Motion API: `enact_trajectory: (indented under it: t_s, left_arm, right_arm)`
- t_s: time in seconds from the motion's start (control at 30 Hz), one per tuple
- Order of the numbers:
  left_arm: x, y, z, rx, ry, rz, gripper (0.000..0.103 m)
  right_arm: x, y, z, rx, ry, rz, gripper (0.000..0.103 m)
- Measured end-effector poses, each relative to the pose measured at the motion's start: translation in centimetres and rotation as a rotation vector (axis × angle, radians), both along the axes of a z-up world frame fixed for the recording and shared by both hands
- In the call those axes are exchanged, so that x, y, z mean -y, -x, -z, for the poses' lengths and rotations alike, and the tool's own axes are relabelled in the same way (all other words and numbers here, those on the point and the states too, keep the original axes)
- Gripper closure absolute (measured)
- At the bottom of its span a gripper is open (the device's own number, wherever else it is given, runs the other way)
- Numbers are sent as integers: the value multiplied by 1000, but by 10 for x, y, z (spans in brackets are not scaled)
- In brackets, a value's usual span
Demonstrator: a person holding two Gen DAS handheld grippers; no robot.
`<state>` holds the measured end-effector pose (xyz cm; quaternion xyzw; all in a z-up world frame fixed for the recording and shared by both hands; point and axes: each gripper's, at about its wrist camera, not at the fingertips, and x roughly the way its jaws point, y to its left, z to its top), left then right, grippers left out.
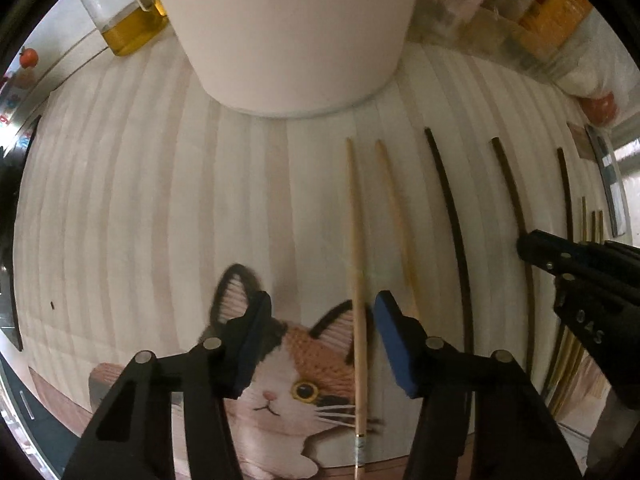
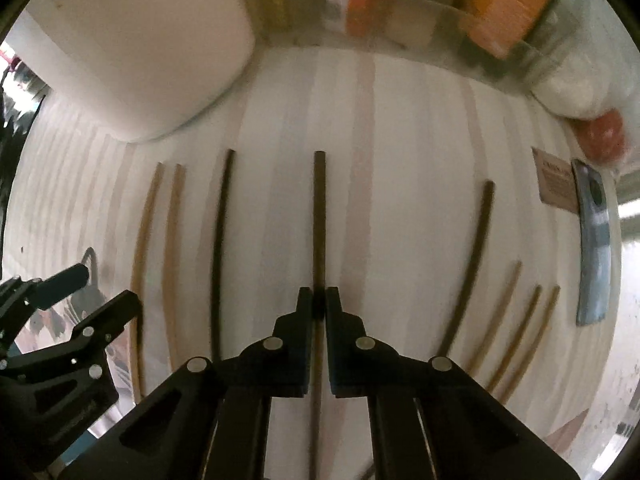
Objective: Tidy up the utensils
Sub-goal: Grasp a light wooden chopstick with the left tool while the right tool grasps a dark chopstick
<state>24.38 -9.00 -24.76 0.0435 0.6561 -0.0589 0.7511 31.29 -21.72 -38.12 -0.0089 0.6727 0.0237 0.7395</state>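
Note:
Chopsticks lie in a row on a pale striped mat (image 1: pixel 140 208). In the left wrist view my left gripper (image 1: pixel 320 312) points down and stands open around a light wooden chopstick (image 1: pixel 356 248). That stick lies close to the right blue pad (image 1: pixel 394 344), with a gap between them. A second light chopstick (image 1: pixel 394 208) lies just to its right. My right gripper (image 2: pixel 319 304) is shut on a dark chopstick (image 2: pixel 319 216), which runs straight between its fingertips. More dark chopsticks (image 2: pixel 221 240) (image 2: pixel 472 268) lie on either side of it. The right gripper (image 1: pixel 532 250) also shows at the right edge of the left wrist view.
A tall white container (image 1: pixel 288 32) stands at the back of the mat, with an oil bottle (image 1: pixel 128 28) to its left. A clear bin of packets (image 2: pixel 400 40) lines the back. Three tan chopsticks (image 2: pixel 520 332), a phone (image 2: pixel 594 240) and a card (image 2: pixel 554 184) lie at the right.

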Motion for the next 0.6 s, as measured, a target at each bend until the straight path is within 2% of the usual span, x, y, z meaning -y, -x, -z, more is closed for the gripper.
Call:
enact_trajectory:
  t_s: [0.03,0.13,0.2,0.27,0.33,0.37,0.6]
  left_arm:
    - [3,2,2,-3,0,4,57]
    - [13,5,3,7,-16,28,58]
    - [19,7,3,13,-14,38,63]
    - [27,9,3,20,-15,51,73]
    - [37,2,3,30,-20,67,94]
    - [38,2,3,30,-27,67,97]
    - [19,6,-3,29,-67,4,98]
  right_arm:
    - [4,4,0,-4,-1,6,97]
    - [23,14,2,-14,-20,31,97]
    - [31,19,3,-13,-45,52,97]
    - [39,24,3,-16,-52,60,97]
    - [48,23,1,-19,-50,66,97]
    - [50,24,1,-20,-47,68,97]
    - [47,8,4,-40,-48,96,97]
